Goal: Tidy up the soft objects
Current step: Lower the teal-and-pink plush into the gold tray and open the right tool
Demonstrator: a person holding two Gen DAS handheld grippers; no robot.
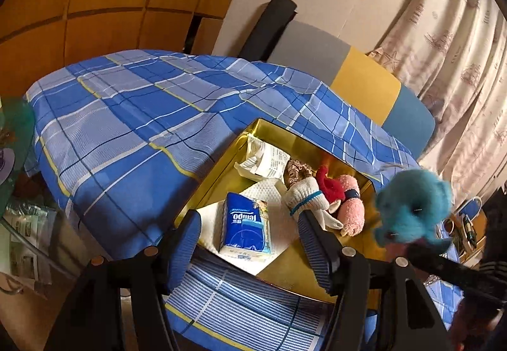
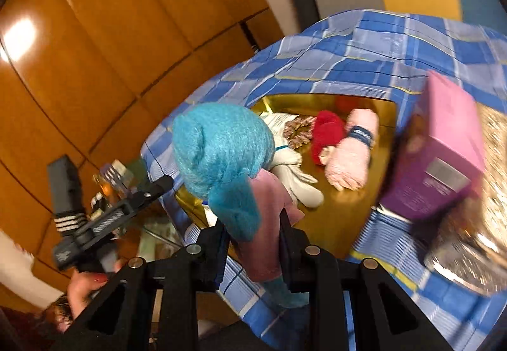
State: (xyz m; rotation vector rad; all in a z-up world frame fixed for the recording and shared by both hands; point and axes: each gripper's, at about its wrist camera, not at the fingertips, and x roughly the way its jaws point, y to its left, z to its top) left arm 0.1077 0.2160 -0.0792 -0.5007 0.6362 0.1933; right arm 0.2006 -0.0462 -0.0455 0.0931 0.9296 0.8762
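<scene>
A gold tray (image 1: 317,271) sits on a surface covered by a blue plaid cloth (image 1: 126,116); what lies beneath the cloth cannot be told. Inside the tray lie a blue tissue pack (image 1: 245,225) on a white paper towel (image 1: 279,224), a crumpled receipt (image 1: 267,160), a brown scrunchie (image 1: 296,172), a white glove (image 1: 305,200), a red soft item (image 1: 331,186) and a rolled pink towel (image 1: 350,208) with a dark band.

The left gripper (image 1: 250,243) hovers over the near edge of the tray with its 2 fingers (image 1: 185,249) spread wide and nothing between them; the tissue pack shows through the gap.

The right gripper (image 2: 253,243) has its fingers (image 2: 290,249) drawn narrow, clamped on the pink lower part of a fuzzy teal plush toy (image 2: 221,148). The toy is held in the air above the near side of the tray, not touching it.

In the right wrist view, a purple box (image 2: 440,154) stands blurred just beside the right of the tray. A hand (image 2: 85,290) grips the handle of the left gripper at lower left. An orange wooden wardrobe (image 1: 95,2) fills the background, with a patterned curtain (image 1: 453,49) at right.
</scene>
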